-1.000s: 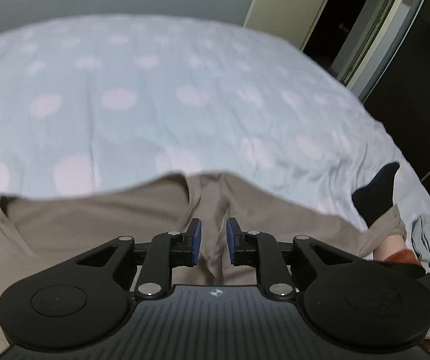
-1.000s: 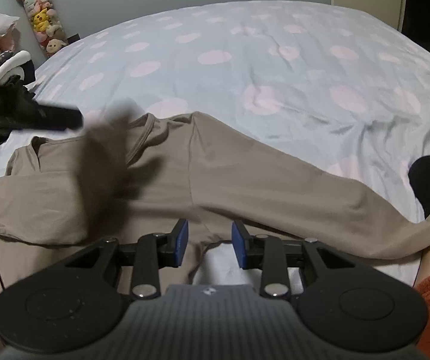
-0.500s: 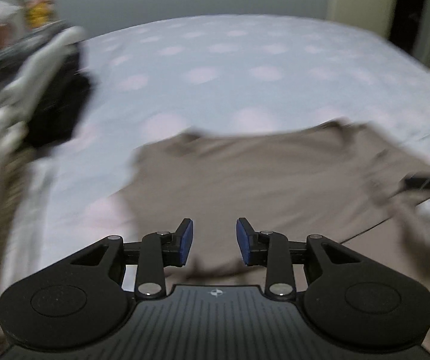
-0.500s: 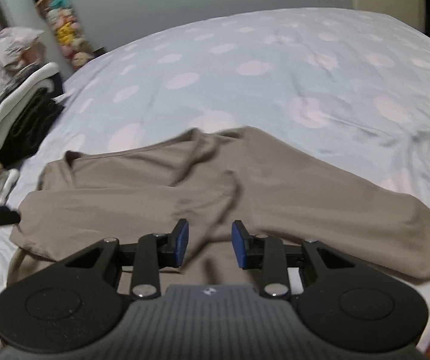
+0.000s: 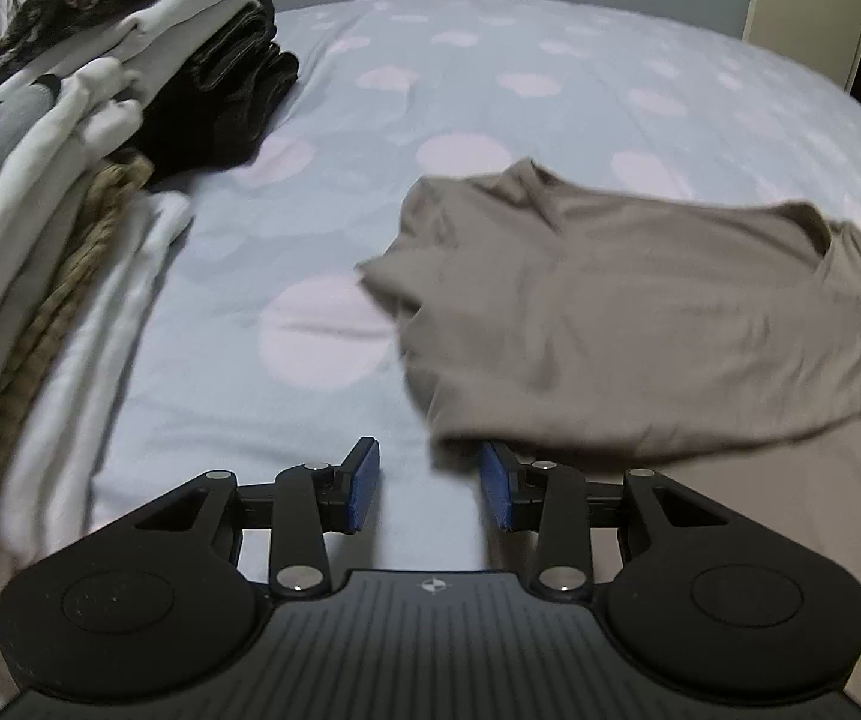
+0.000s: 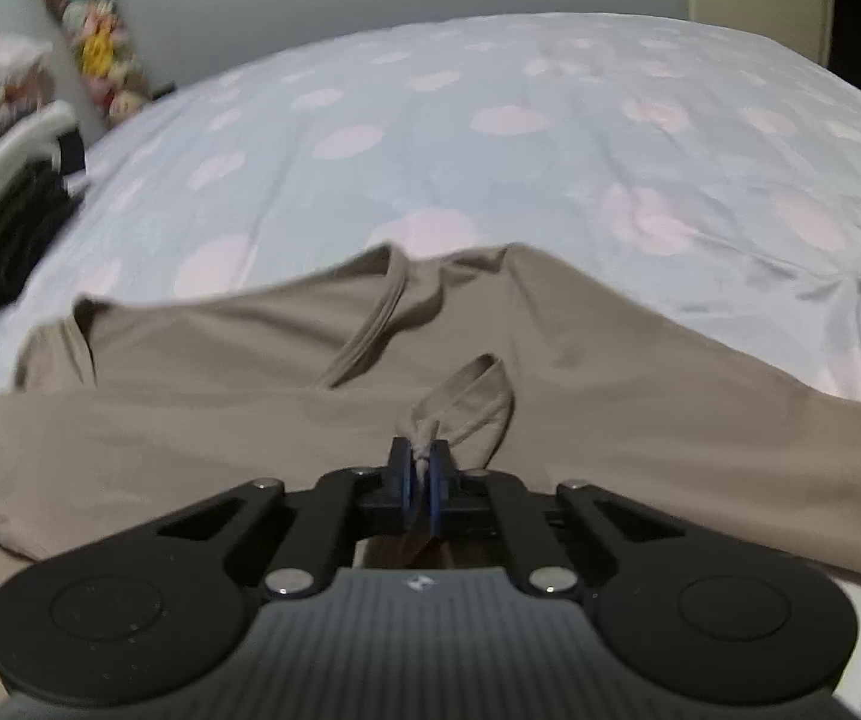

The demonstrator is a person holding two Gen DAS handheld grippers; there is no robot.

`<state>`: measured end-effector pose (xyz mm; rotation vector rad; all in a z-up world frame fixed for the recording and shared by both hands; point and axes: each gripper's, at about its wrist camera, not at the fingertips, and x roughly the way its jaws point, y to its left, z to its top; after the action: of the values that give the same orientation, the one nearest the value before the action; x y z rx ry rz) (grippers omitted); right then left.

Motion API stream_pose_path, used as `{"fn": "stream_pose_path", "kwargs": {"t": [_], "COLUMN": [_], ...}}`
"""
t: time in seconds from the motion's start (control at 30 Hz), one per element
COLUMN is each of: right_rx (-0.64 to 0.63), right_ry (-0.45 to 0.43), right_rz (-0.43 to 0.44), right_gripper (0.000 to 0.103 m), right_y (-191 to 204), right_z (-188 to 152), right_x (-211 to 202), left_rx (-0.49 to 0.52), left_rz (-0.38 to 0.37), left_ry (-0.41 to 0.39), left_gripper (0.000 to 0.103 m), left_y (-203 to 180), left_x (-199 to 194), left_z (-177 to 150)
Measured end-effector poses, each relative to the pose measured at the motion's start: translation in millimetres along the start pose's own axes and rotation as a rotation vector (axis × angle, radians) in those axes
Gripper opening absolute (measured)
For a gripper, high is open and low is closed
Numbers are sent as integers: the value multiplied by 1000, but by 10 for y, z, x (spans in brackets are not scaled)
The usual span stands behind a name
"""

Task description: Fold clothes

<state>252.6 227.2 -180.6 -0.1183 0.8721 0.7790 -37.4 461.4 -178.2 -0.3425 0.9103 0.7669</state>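
Observation:
A taupe long-sleeved shirt (image 5: pixel 640 312) lies spread on the bed, its sleeves folded across the body. In the right wrist view the same shirt (image 6: pixel 250 396) fills the foreground. My right gripper (image 6: pixel 426 468) is shut on a pinch of the shirt's sleeve end (image 6: pixel 466 402). My left gripper (image 5: pixel 430 483) is open and empty, low over the sheet at the shirt's left edge; its right pad sits just under the shirt's hem.
The bed (image 5: pixel 490 90) has a light blue sheet with pale pink dots. A stack of folded clothes (image 5: pixel 70 120) stands at the left, also showing in the right wrist view (image 6: pixel 4 198). Plush toys (image 6: pixel 94 54) hang by the far wall.
My right gripper has shut on the sleeve end. My left gripper has swung left and down to the shirt's left edge, bringing the folded stack into view.

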Motion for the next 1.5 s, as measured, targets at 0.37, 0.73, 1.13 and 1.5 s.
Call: {"fn": "stream_pose_path", "kwargs": {"t": [0.37, 0.73, 1.13, 1.5], "right_rx": [125, 225, 405, 586], "right_ry": [29, 69, -3, -53], "right_rz": [-47, -108, -71, -276], "right_gripper": [6, 15, 22, 28], "right_y": [-343, -631, -1152, -2779], "right_z": [-36, -134, 1, 168], "right_x": [-194, -212, -832, -1845], "left_rx": [-6, 22, -162, -257], "left_rz": [12, 43, 19, 10], "left_ry": [8, 17, -33, -25], "left_gripper": [4, 29, 38, 38], "left_y": [117, 130, 370, 417], "left_x": [34, 41, -471, -687], "left_z": [1, -37, -303, -397]}}
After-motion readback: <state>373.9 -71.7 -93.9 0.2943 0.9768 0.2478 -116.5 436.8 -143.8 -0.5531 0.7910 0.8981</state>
